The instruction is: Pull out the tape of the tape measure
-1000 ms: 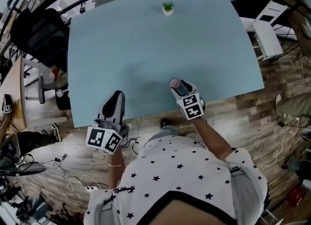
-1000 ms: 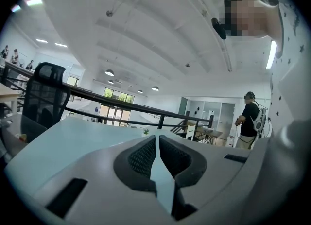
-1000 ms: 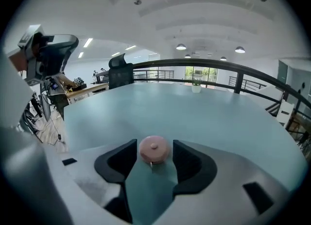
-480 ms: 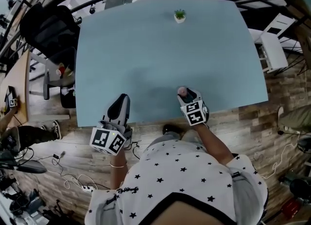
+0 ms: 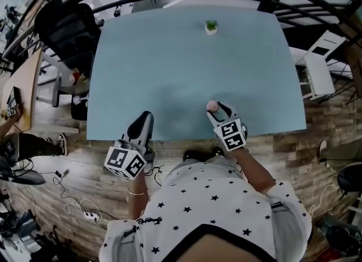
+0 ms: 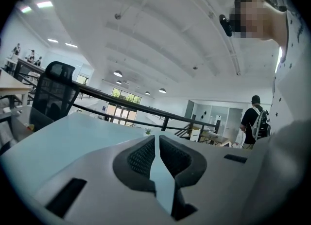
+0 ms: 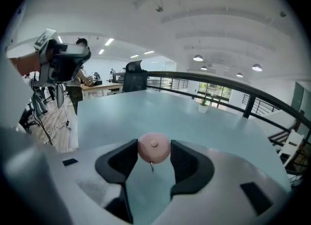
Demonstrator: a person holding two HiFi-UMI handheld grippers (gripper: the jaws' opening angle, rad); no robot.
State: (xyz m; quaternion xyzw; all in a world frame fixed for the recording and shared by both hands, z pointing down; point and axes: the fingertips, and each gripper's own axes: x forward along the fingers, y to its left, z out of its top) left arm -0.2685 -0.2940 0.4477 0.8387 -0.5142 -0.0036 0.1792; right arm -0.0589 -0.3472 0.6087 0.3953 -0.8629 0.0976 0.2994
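A small round pink tape measure (image 7: 154,147) sits between the pads of my right gripper (image 7: 154,151), which is shut on it; a short tape tab hangs from its underside. In the head view the pink tape measure (image 5: 212,106) is just above the near edge of the light blue table (image 5: 186,57), at the tip of the right gripper (image 5: 216,108). My left gripper (image 5: 143,123) hovers at the table's near edge, left of the right one. Its jaws (image 6: 156,155) are shut with nothing between them.
A small potted plant (image 5: 211,26) stands near the table's far edge. A black office chair (image 5: 62,29) is at the table's left side, and a white side table (image 5: 320,68) to the right. Cables lie on the wooden floor (image 5: 73,198) behind me. A person with a backpack (image 6: 254,121) stands far off.
The right gripper has lifted a little with the pink tape measure in it and rolled slightly. The left gripper has stayed about where it was. The head view has shifted.
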